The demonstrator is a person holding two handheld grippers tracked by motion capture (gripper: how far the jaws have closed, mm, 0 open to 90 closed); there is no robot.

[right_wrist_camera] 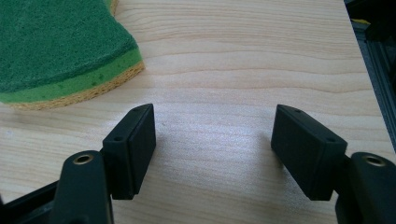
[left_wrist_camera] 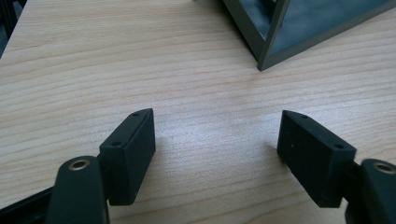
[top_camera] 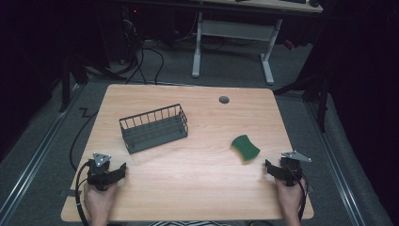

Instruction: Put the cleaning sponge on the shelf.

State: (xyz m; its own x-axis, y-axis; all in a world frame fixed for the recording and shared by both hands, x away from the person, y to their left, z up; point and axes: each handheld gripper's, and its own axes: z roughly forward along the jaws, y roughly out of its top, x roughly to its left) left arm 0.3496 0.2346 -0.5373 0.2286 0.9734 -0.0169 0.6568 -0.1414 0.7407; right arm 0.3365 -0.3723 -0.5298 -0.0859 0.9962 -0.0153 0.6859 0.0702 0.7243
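Hands come in at the near edge of the wooden counter (top_camera: 188, 174), each holding a gripper low over the wood. The left gripper (top_camera: 117, 172) sits at the near left corner, the right gripper (top_camera: 269, 165) at the near right; both have their jaws spread wide with nothing between them, bare wood showing in the gap in each gripper view.

Just ahead of the right gripper and a little to its left lies the sponge (top_camera: 245, 147), flat on the counter, green scouring face up over a yellow layer. It is near that gripper but not touching it; in the right gripper view the sponge (right_wrist_camera: 60, 46) lies beyond the left jaw, apart from it.

Farther in, ahead of the left gripper and to its right, stands the wire basket (top_camera: 154, 128), dark, oblong, upright and set at a slant to the counter's edges. Its near corner (left_wrist_camera: 268, 51) shows beyond the jaws in the left gripper view, apart from them. Basket and sponge lie well apart.

Near the far edge of the counter is a round cable hole (top_camera: 224, 100).
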